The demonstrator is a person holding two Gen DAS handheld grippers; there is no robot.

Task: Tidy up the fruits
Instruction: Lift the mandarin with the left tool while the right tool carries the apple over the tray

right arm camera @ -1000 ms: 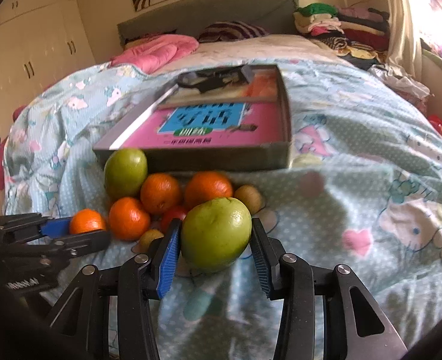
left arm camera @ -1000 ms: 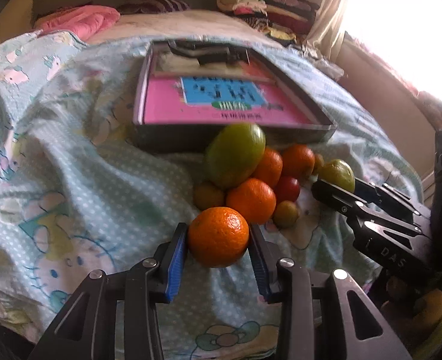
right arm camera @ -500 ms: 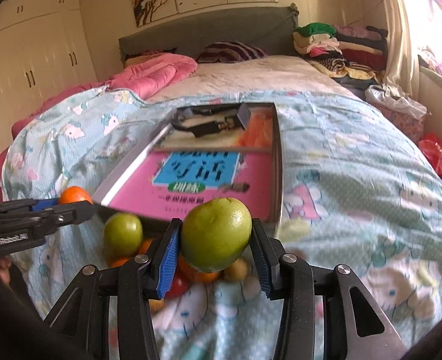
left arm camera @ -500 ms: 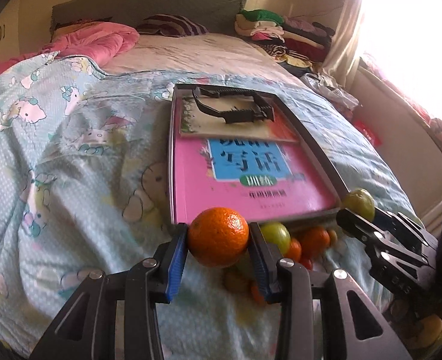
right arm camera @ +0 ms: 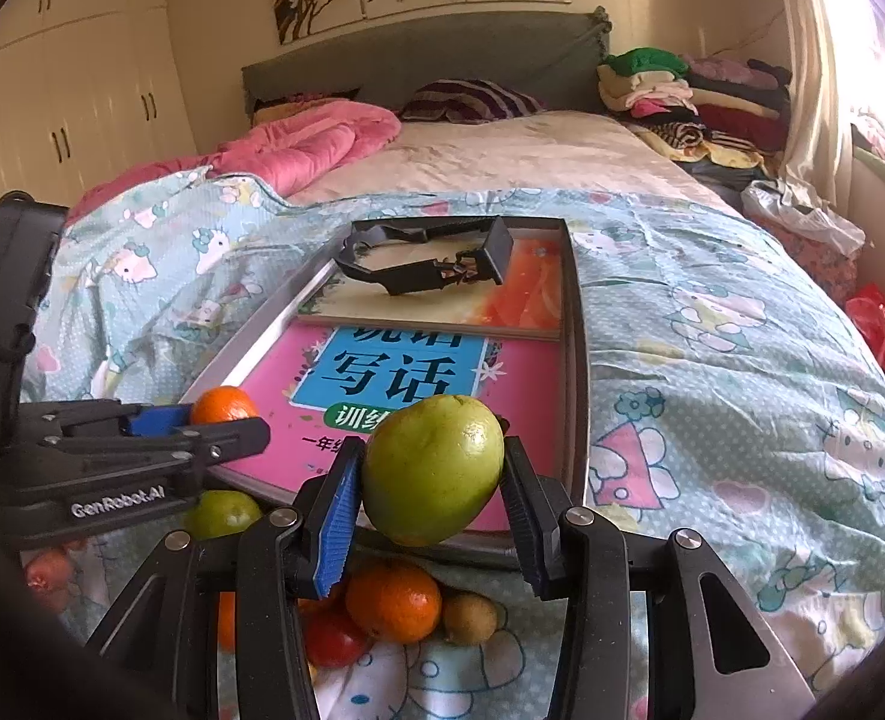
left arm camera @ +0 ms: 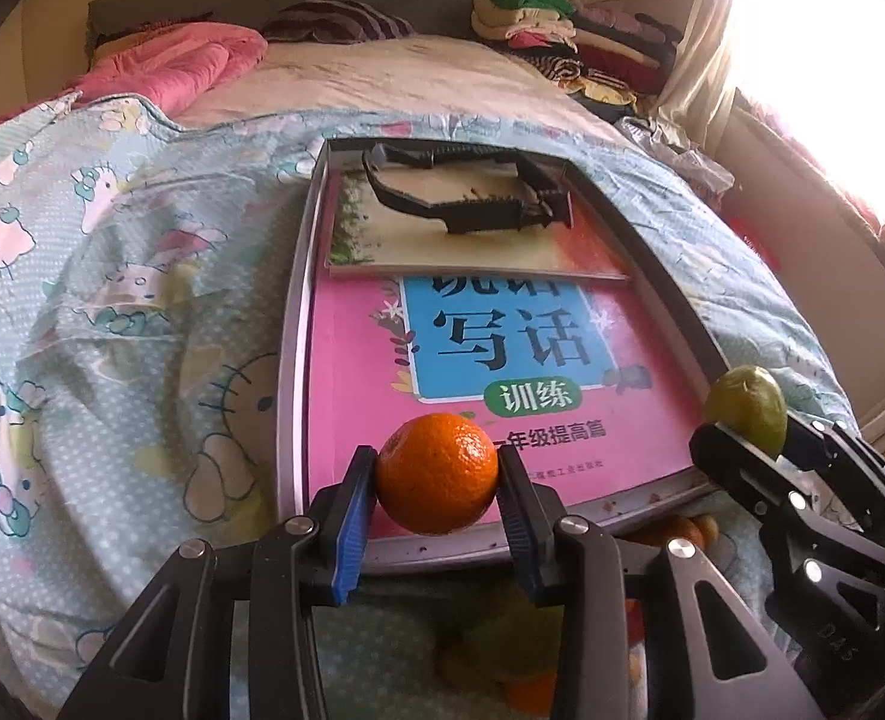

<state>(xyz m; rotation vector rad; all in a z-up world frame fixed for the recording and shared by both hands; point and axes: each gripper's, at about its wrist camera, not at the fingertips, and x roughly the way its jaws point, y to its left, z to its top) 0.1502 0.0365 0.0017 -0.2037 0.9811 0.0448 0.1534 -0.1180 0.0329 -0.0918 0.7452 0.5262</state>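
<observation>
My left gripper [left arm camera: 436, 477] is shut on an orange [left arm camera: 437, 471] and holds it above the near edge of a grey tray [left arm camera: 291, 360]. My right gripper [right arm camera: 430, 474] is shut on a green fruit [right arm camera: 431, 468], also above the tray's near edge [right arm camera: 579, 372]. The right gripper and its green fruit [left arm camera: 745, 405] show at the right of the left wrist view. The left gripper and its orange [right arm camera: 223, 405] show at the left of the right wrist view. Several loose fruits [right arm camera: 394, 600] lie on the blue bedspread below the grippers.
The tray holds a pink book [left arm camera: 490, 360], a second book [left arm camera: 460, 234] and a black plastic clamp [left arm camera: 466, 192]. A pink quilt [right arm camera: 298, 144] and a pile of clothes [right arm camera: 694, 96] lie at the bed's far end. A wall stands at the right.
Both grippers have risen from the fruit pile and moved forward over the tray's near edge, each still holding its fruit.
</observation>
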